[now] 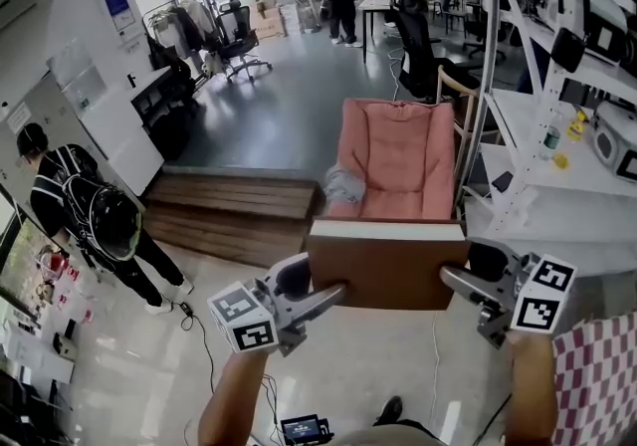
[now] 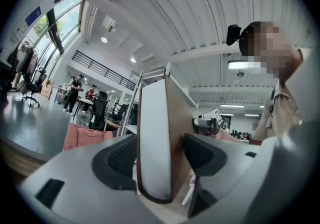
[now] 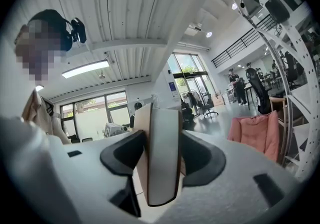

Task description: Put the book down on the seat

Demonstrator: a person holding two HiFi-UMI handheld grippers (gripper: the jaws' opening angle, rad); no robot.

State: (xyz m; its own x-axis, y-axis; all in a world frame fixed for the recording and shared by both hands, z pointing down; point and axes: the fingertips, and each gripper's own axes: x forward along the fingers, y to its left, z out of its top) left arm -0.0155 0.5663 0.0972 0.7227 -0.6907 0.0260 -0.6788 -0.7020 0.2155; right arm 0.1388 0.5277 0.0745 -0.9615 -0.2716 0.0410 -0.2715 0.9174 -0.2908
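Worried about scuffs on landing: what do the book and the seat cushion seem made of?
The book looks like a hardback: matte brown cover, probably board or cloth, around a white paper page block. The seat cushion looks like soft, padded pink fabric, judging by its stitched channels and creases.
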